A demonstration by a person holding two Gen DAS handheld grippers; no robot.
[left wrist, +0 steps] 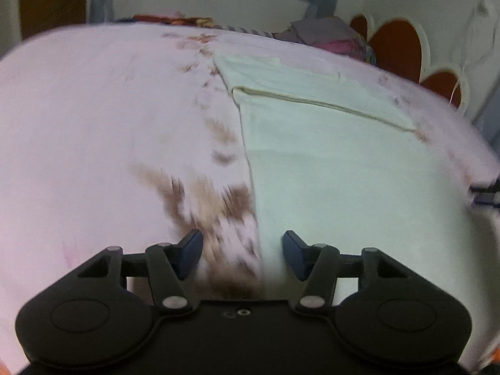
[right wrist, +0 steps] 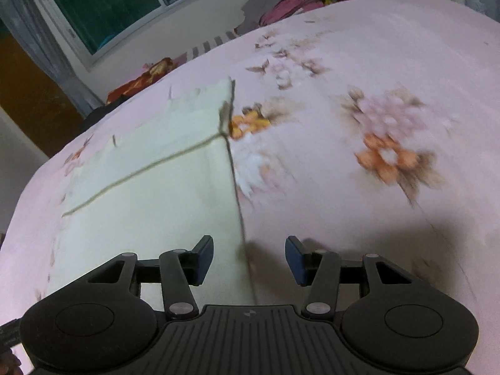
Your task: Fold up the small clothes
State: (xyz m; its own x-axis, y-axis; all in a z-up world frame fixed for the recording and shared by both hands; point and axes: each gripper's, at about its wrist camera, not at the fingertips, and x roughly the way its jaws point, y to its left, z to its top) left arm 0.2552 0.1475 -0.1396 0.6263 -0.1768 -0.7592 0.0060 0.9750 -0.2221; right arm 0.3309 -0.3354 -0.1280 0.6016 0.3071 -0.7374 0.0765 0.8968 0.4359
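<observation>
left wrist view: left claw [left wrist: 242, 254] is held apart over cloth [left wrist: 343, 172] edge on bed [left wrist: 93, 125]; right claw [right wrist: 249, 259] is likewise apart, nothing gripped.

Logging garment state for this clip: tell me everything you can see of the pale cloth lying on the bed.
The pale cloth is cream, thin woven-looking fabric, lying flat on the pink floral bedsheet. It shows straight side edges and one seam or fold line running across its far part, suggesting it is already partly folded. It looks smooth, with few wrinkles. Nothing grips it: the left gripper and right gripper are above its near corners, jaws apart and empty.
</observation>
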